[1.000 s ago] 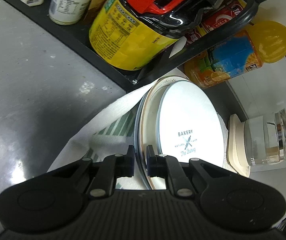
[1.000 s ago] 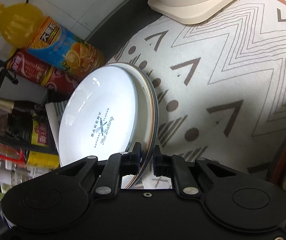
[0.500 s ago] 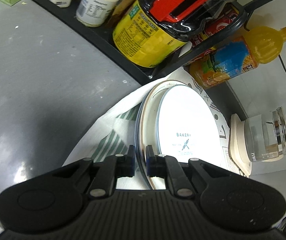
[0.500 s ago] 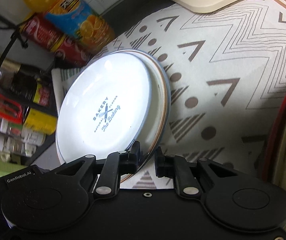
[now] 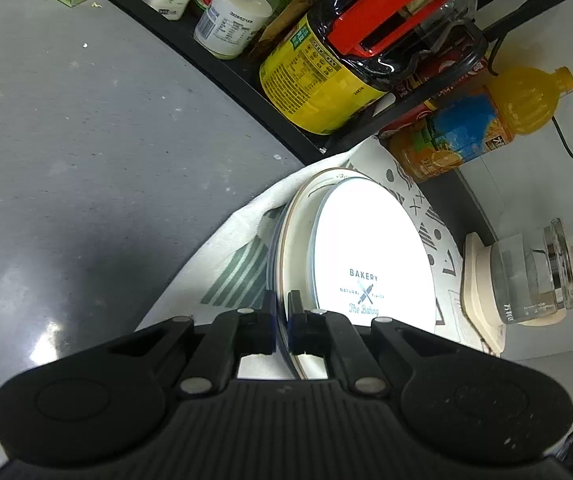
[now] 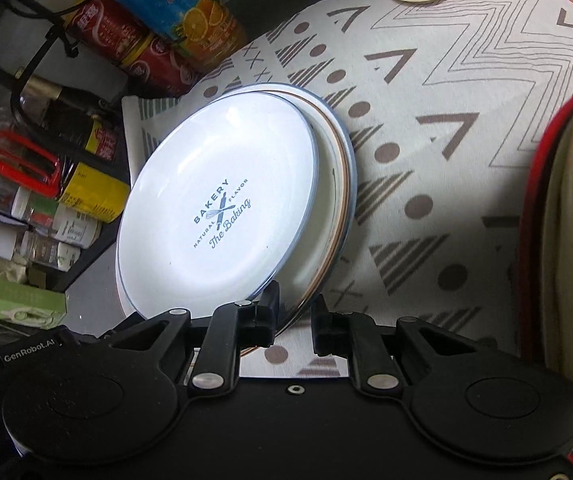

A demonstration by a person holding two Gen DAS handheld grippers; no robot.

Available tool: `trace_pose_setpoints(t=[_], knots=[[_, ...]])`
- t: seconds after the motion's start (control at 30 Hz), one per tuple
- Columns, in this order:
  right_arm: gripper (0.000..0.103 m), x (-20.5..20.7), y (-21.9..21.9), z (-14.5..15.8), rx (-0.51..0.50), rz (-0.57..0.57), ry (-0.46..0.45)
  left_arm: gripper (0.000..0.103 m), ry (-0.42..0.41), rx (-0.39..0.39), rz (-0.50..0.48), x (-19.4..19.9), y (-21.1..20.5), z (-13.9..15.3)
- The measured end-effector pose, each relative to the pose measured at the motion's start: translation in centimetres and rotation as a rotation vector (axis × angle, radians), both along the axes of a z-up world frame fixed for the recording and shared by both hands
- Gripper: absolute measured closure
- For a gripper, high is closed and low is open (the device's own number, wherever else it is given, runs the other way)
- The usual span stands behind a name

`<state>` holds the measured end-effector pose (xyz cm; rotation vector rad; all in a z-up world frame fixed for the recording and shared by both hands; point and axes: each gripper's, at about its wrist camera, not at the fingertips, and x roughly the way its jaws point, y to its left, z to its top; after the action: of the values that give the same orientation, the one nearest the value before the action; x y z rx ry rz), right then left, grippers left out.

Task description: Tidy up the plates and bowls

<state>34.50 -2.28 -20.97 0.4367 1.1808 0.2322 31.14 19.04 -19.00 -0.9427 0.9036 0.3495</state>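
A stack of plates is held between my two grippers, tilted above the patterned cloth (image 6: 446, 120). The top plate (image 5: 370, 264) is white with a blue "BAKERY" print and also shows in the right wrist view (image 6: 218, 208). Under it lie a brown-rimmed plate and a blue-rimmed plate. My left gripper (image 5: 282, 320) is shut on the thin blue rim at one side of the stack. On the opposite side my right gripper (image 6: 294, 320) is shut across the thicker stacked rims. The undersides of the plates are hidden.
A black rack holds a yellow-labelled jug with a red handle (image 5: 326, 76) and several bottles. An orange juice bottle (image 5: 486, 128) stands beside it. A glass kettle on a cream base (image 5: 526, 280) sits on the cloth. Grey counter (image 5: 66, 140) lies left; a red-rimmed object (image 6: 538, 240) stands close on the right.
Both grippers and the plate stack have moved together across the cloth. The stack now faces the right wrist camera more fully. The left jaws have closed a little tighter on the rim.
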Motion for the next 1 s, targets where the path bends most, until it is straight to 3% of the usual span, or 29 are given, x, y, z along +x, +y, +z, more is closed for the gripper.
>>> trace_pose_setpoints(t=[0.67, 0.9, 0.97, 1.0], knots=[[0.087, -3.8, -0.1, 0.4, 0.016, 0.008, 0.054, 0.1, 0.055, 0.01, -0.014, -2.7, -0.8, 0.4], [0.075, -4.1, 0.2, 1.8, -0.005, 0.097, 0.032, 0.096, 0.033, 0.064, -0.062, -3.4, -1.6, 3.0], [0.072, -4.4, 0.0, 2.6, 0.005, 0.131, 0.016, 0.085, 0.031, 0.075, -0.074, -3.8, -1.9, 4.0], [0.064, -4.6, -0.2, 3.0, 0.015, 0.144, 0.009, 0.08, 0.029, 0.085, -0.077, -4.0, -2.1, 4.5]])
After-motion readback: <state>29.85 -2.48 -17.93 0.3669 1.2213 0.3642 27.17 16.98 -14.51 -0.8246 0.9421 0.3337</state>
